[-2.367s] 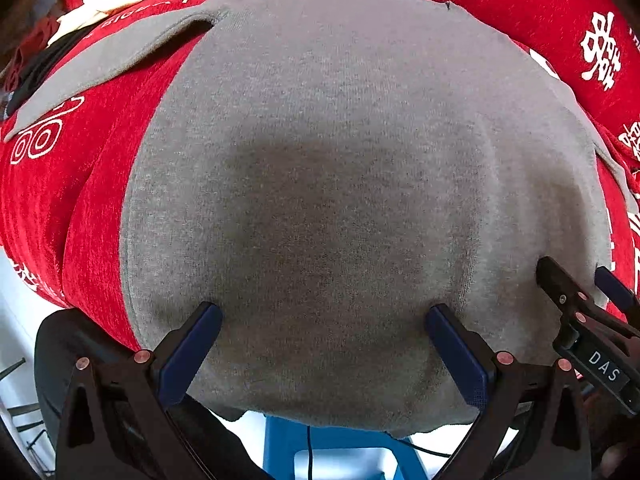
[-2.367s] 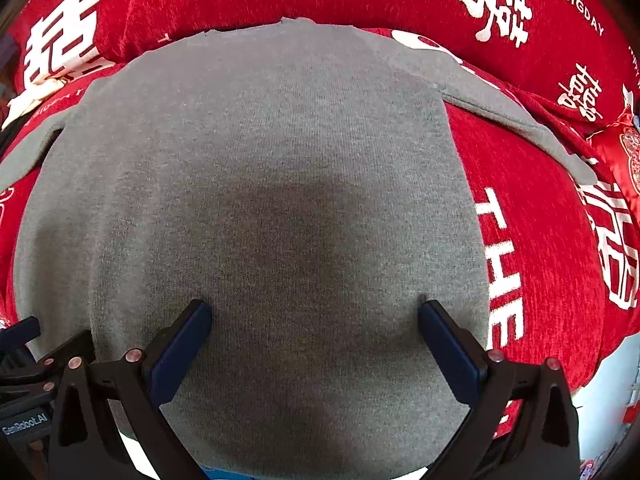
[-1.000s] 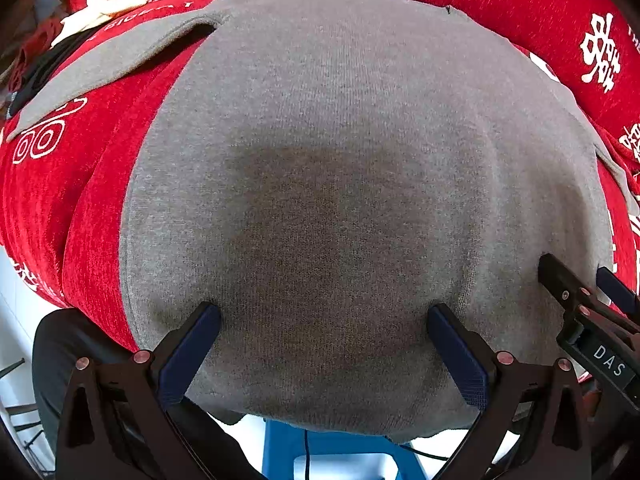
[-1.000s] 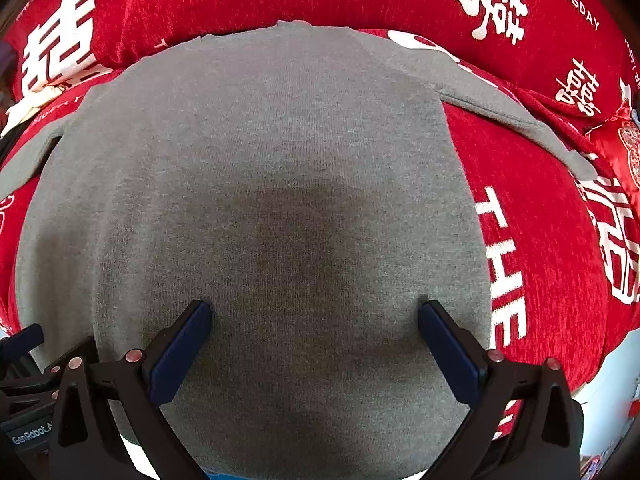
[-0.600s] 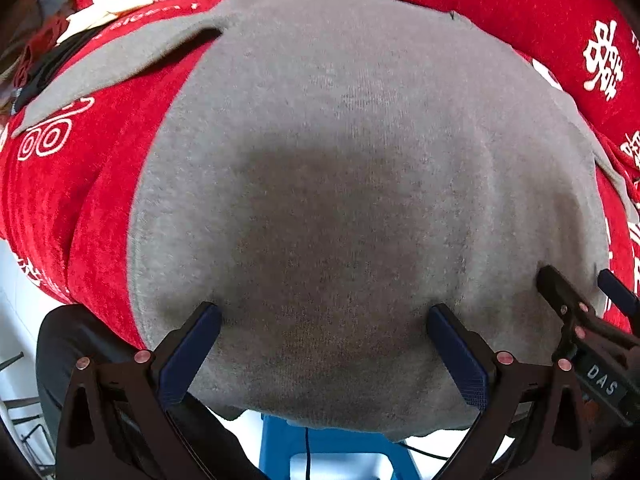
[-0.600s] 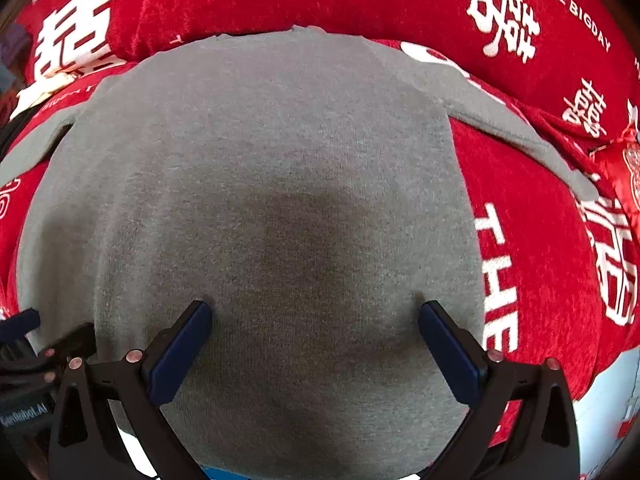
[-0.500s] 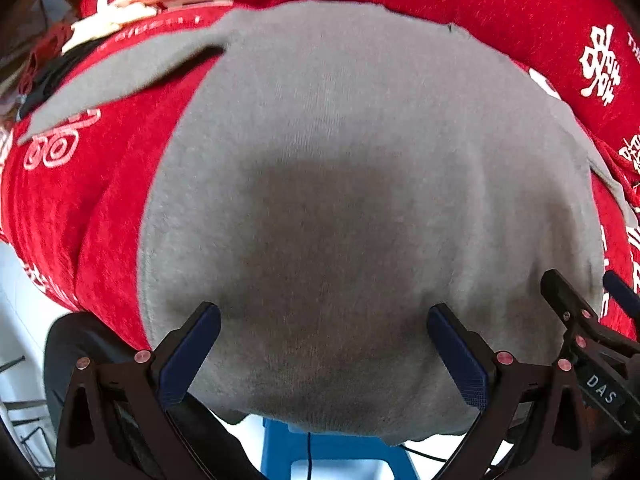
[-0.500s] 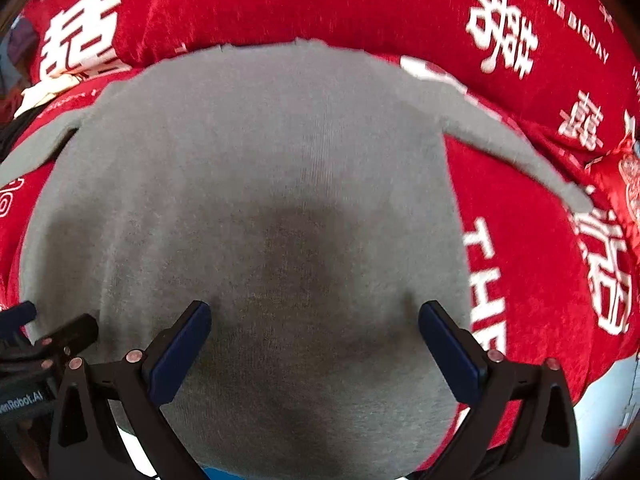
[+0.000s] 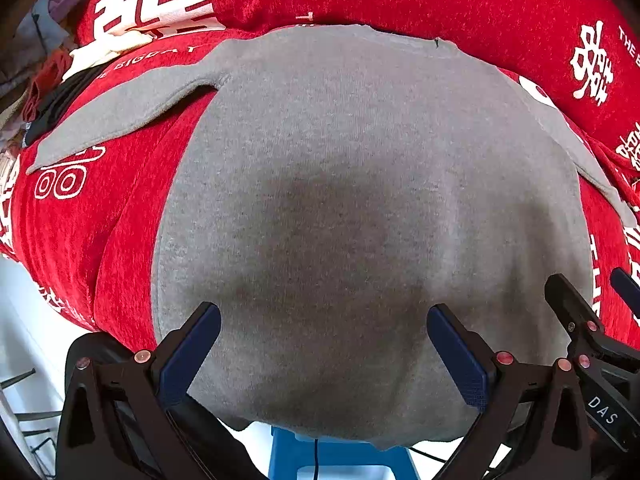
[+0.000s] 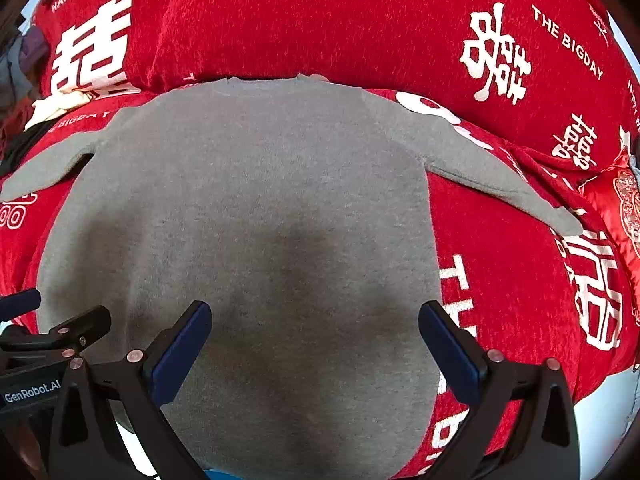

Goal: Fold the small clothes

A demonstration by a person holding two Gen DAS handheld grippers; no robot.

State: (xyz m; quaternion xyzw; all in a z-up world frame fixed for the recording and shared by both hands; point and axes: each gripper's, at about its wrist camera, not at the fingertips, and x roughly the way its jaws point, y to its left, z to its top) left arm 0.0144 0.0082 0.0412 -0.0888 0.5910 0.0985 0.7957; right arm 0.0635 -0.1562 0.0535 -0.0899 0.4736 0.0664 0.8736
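Two spread grippers, left [image 9: 322, 354] and right [image 10: 314, 350], hover over a grey sweater [image 10: 256, 216]
Sweater lies flat on red cover [image 10: 512, 280]; no fold made yet

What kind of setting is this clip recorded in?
Probably a home: a grey sweater lies spread on a sofa or bed under a red wedding-print cover, with other clothes piled at the far left.
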